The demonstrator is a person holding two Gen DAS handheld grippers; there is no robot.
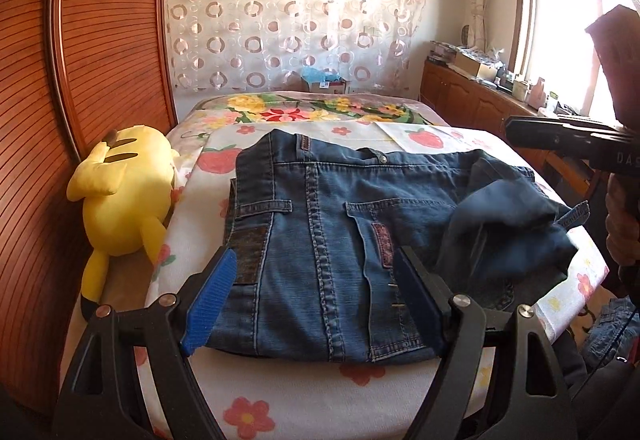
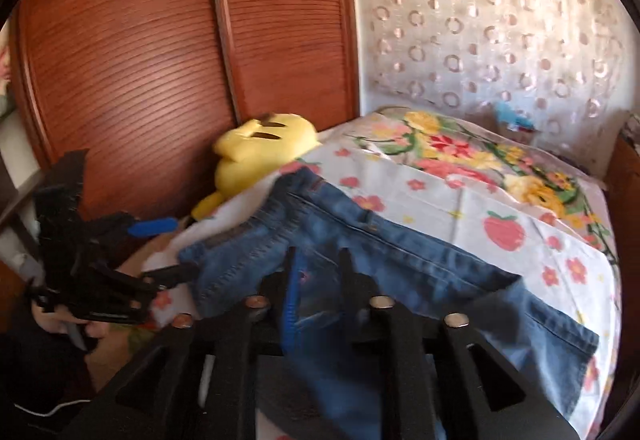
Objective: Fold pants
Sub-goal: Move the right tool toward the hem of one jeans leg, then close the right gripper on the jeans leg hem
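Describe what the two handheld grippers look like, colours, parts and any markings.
Both are black plastic tools with angular, cut-out finger arms and round silver pivot bolts. The left gripper has ribbed blue pads inside its fingers. The right gripper also shows a blue pad; its body bears pale lettering, only partly readable, in the left wrist view.

We see the blue denim jeans [image 1: 320, 232] lying folded flat just ahead of the left gripper [image 1: 316, 300], beneath its wide-spread fingers — back pockets and centre seam facing up, waistband at the far edge, a loose leg bunched up on the right side.
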